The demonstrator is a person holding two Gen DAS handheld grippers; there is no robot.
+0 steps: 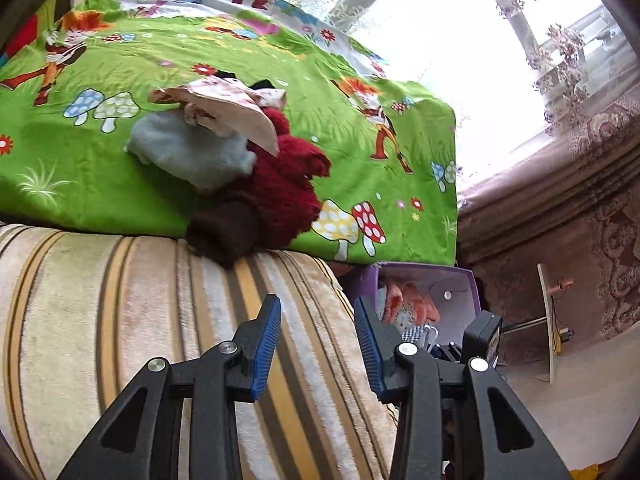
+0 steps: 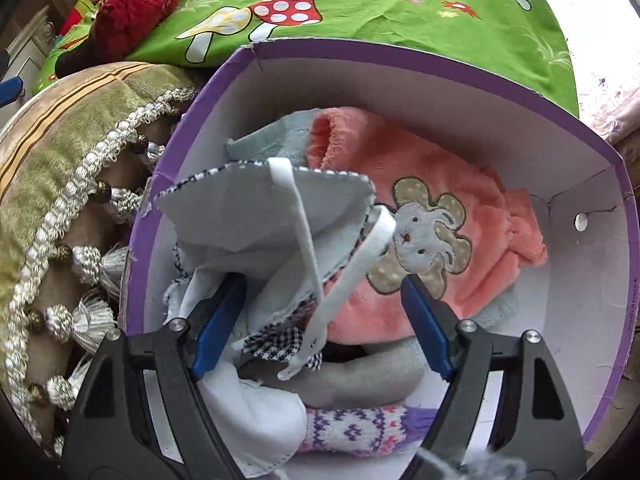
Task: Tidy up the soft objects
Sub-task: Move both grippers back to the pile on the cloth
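Note:
A pile of soft things lies on the green bedspread [image 1: 240, 56]: a dark red fluffy garment [image 1: 286, 184], a light blue cloth [image 1: 192, 152], a pink patterned cloth [image 1: 228, 108] and a dark brown piece [image 1: 222, 232]. My left gripper [image 1: 318, 344] is open and empty over the striped sofa arm [image 1: 120, 320], short of the pile. My right gripper [image 2: 320, 320] is open inside the purple box [image 2: 400, 58], its jaws astride a grey checked cloth with white straps [image 2: 264, 216]. A coral fleece garment with a bunny patch [image 2: 432, 208] fills the box's far side.
The purple box [image 1: 460, 280] stands on the floor beside the sofa, below the bedspread's edge. It also holds a white cloth [image 2: 256, 412], a grey piece [image 2: 360, 376] and a knitted purple-patterned item [image 2: 352, 428]. Tasselled sofa trim [image 2: 80, 264] borders the box's left. Carpet and curtains lie right.

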